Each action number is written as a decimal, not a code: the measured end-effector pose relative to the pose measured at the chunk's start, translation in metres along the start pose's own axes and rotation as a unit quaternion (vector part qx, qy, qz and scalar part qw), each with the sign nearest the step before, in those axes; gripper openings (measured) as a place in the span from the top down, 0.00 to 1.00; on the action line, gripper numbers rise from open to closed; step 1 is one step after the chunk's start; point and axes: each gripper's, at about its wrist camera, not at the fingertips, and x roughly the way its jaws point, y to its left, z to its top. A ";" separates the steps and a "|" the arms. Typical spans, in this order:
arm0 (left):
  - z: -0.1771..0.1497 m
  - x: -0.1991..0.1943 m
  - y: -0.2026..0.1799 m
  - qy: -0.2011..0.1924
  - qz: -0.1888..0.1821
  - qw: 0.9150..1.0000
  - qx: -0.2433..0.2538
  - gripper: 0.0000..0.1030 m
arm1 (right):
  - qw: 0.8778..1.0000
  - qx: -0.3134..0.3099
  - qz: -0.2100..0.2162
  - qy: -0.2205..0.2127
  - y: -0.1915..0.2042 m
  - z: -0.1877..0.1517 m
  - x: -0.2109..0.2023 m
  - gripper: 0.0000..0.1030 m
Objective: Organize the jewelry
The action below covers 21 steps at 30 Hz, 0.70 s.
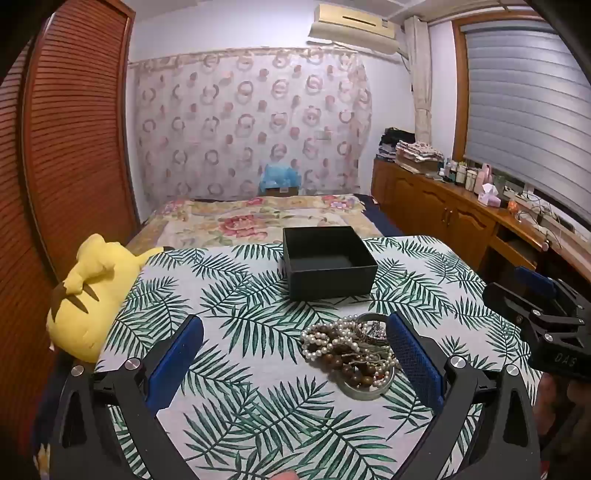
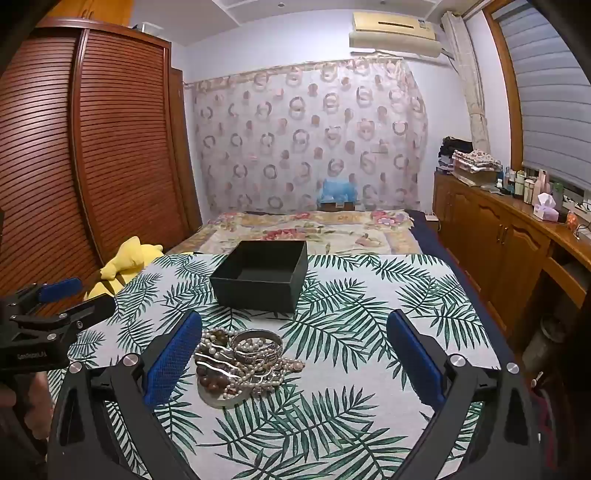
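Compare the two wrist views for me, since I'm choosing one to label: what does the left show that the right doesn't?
Only the left wrist view shows the plush toy's face and the right claw at its edge. Only the right wrist view shows the left claw at its edge and the silver bangles unobstructed. Both share the empty black box, the jewelry pile on its small dish, and the leaf-print tablecloth.

A bedroom with pale lilac walls. At 12 o'clock, a circle-patterned curtain hangs behind a bed with a floral cover. At 9 o'clock stands a louvred wooden wardrobe. From 2 to 3 o'clock, a cluttered wooden sideboard runs beneath a shuttered window. An air conditioner is mounted at 1 o'clock.
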 end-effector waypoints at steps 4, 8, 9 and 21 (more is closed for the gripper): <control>0.000 -0.001 0.000 0.000 0.001 1.000 0.000 0.07 | 1.000 -0.002 -0.001 0.000 0.000 0.000 0.000 0.02; 0.000 0.000 0.000 0.001 0.000 1.000 0.000 0.07 | 1.000 -0.002 0.000 0.000 0.000 0.000 0.000 0.02; 0.000 0.000 0.000 0.000 0.000 1.000 0.000 0.07 | 1.000 -0.002 0.000 0.000 0.000 0.000 0.000 0.02; 0.003 -0.001 -0.003 -0.003 -0.001 1.000 -0.002 0.07 | 1.000 -0.002 -0.001 -0.001 0.000 0.000 0.000 0.02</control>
